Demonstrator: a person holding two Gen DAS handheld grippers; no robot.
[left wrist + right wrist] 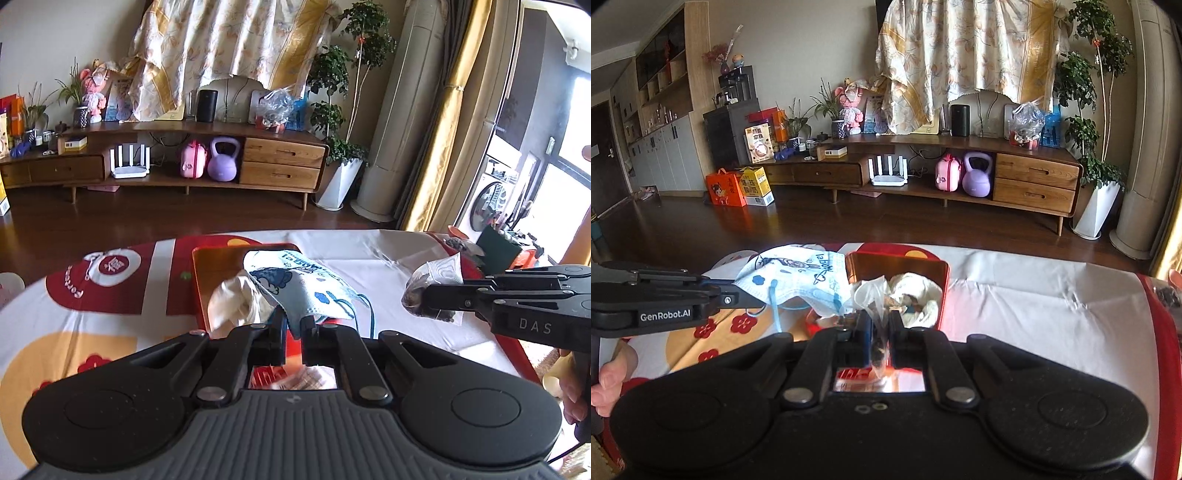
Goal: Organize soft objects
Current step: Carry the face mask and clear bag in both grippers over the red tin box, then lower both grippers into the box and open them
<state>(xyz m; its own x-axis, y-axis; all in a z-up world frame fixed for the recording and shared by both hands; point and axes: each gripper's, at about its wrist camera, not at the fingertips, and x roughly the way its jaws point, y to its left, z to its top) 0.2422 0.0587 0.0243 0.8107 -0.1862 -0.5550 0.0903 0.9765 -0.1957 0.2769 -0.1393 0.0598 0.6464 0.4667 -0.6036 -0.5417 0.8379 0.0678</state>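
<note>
My left gripper (294, 320) is shut on a blue-and-white printed face mask (310, 286) and holds it above the near edge of an orange-brown tray (214, 258). A crumpled cream cloth (236, 301) lies in the tray under the mask. My right gripper (880, 321) is shut on a small clear plastic bag with dark bits inside (871, 295), held above the table just in front of the tray (897, 264). In the left wrist view the right gripper (424, 295) and its bag (432, 284) hang to the right of the mask. The mask (798, 275) shows left of the tray in the right wrist view.
The table wears a white cloth with red and yellow prints (369, 251). A dark green box and clutter (498, 247) sit at its far right edge. Beyond are a wooden floor and a low TV cabinet (184, 162).
</note>
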